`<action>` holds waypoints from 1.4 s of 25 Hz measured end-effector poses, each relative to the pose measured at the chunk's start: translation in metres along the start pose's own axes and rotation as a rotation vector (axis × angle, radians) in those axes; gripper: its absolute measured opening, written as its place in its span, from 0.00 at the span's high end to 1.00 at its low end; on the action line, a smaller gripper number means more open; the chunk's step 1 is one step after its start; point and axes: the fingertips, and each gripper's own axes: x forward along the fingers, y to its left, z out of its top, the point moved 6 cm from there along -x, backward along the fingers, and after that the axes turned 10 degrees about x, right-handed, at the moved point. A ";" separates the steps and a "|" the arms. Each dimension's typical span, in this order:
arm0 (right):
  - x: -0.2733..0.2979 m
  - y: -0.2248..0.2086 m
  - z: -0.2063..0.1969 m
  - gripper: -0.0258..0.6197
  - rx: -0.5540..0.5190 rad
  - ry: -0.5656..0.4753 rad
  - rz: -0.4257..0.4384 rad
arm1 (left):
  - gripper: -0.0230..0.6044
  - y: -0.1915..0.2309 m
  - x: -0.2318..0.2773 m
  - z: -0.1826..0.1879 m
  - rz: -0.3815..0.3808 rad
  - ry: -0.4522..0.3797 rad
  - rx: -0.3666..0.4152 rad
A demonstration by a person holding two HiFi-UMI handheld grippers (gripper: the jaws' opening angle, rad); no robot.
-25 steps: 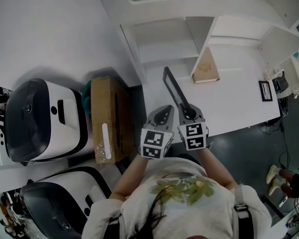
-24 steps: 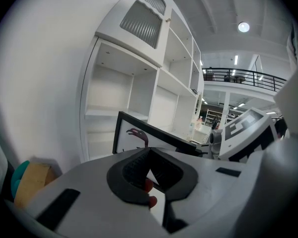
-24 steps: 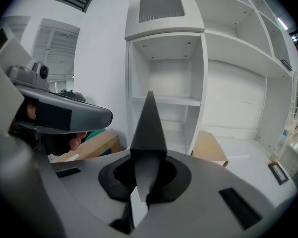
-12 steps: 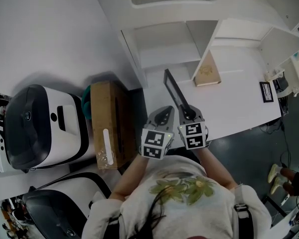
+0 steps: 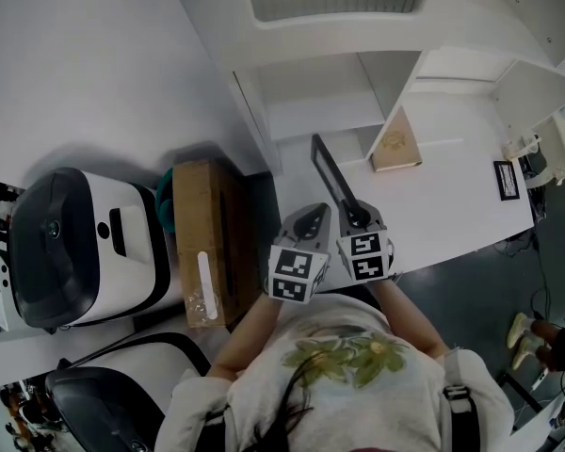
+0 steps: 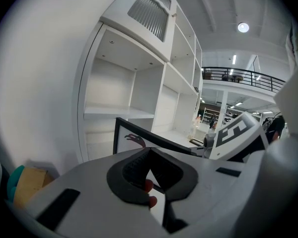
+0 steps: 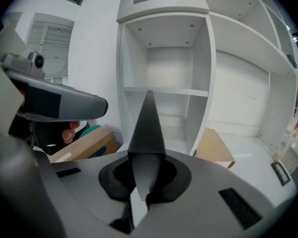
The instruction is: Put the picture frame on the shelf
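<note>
The picture frame (image 5: pixel 328 172) is black and thin, held edge-up and slanting away toward the white shelf unit (image 5: pixel 320 111). My right gripper (image 5: pixel 356 217) is shut on its near end. In the right gripper view the frame (image 7: pixel 148 125) rises as a dark wedge from the jaws, in front of an empty shelf bay (image 7: pixel 164 90). My left gripper (image 5: pixel 306 222) sits just left of the right one, shut with nothing in it. From the left gripper (image 6: pixel 150 155) the frame's face (image 6: pixel 139 133) shows a bird picture, with open shelf bays (image 6: pixel 119 110) behind.
A tan flat board (image 5: pixel 395 144) leans against a shelf divider on the white desk (image 5: pixel 452 205). A small black frame (image 5: pixel 505 179) lies at the desk's right end. A cardboard box (image 5: pixel 202 243) and a white-and-black machine (image 5: pixel 75 238) stand to the left.
The shelf, desk and box have slid slightly down in the head view. Both grippers and the held frame keep the same pose.
</note>
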 end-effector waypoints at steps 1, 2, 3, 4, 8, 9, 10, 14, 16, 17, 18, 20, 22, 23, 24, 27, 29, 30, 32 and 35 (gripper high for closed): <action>0.002 0.000 0.000 0.91 -0.004 0.002 -0.002 | 0.93 0.001 0.002 0.000 -0.003 0.001 0.000; 0.003 0.000 -0.001 0.91 -0.007 0.004 -0.003 | 0.93 0.003 0.004 0.000 -0.005 0.002 0.001; 0.004 0.000 -0.002 0.91 -0.009 0.005 -0.002 | 0.93 0.004 0.006 0.000 -0.008 0.005 0.001; 0.005 0.001 -0.002 0.91 -0.010 0.006 0.000 | 0.93 0.005 0.008 -0.001 -0.011 0.007 0.001; 0.009 0.004 -0.007 0.91 -0.016 0.016 0.007 | 0.93 0.008 0.013 -0.001 -0.017 0.015 -0.002; 0.011 0.005 -0.008 0.91 -0.017 0.019 0.007 | 0.93 0.009 0.014 -0.001 -0.017 0.016 -0.003; 0.013 0.004 -0.009 0.91 -0.015 0.023 0.007 | 0.93 0.010 0.015 -0.001 -0.016 0.016 -0.005; 0.022 0.002 -0.009 0.91 -0.009 0.037 0.006 | 0.93 0.014 0.017 -0.004 -0.012 0.029 -0.012; 0.026 0.002 -0.008 0.91 -0.009 0.041 0.006 | 0.93 0.016 0.018 -0.006 -0.012 0.033 -0.015; 0.028 0.001 -0.008 0.91 -0.010 0.044 0.004 | 0.93 0.017 0.018 -0.007 -0.011 0.036 -0.015; 0.031 0.001 -0.008 0.91 -0.009 0.046 0.001 | 0.93 0.017 0.019 -0.008 -0.011 0.038 -0.016; 0.035 -0.001 -0.009 0.91 -0.005 0.051 -0.006 | 0.93 0.020 0.020 -0.009 -0.009 0.043 -0.018; 0.039 -0.004 -0.009 0.91 0.003 0.056 -0.013 | 0.93 0.021 0.021 -0.009 -0.006 0.046 -0.022; 0.042 -0.005 -0.009 0.91 0.007 0.058 -0.015 | 0.93 0.022 0.022 -0.009 -0.005 0.046 -0.024; 0.044 -0.007 -0.009 0.91 0.012 0.060 -0.018 | 0.93 0.023 0.023 -0.009 -0.004 0.047 -0.024; 0.050 -0.009 -0.010 0.91 0.026 0.065 -0.024 | 0.93 0.025 0.025 -0.010 -0.001 0.049 -0.024; 0.054 -0.009 -0.011 0.91 0.035 0.071 -0.026 | 0.93 0.027 0.026 -0.011 0.003 0.054 -0.028; 0.056 -0.010 -0.012 0.91 0.038 0.075 -0.028 | 0.93 0.028 0.026 -0.012 0.005 0.057 -0.030; 0.059 -0.011 -0.013 0.91 0.044 0.082 -0.032 | 0.93 0.030 0.028 -0.014 0.008 0.062 -0.032; 0.065 -0.013 -0.013 0.91 0.050 0.085 -0.035 | 0.93 0.033 0.030 -0.016 0.013 0.064 -0.039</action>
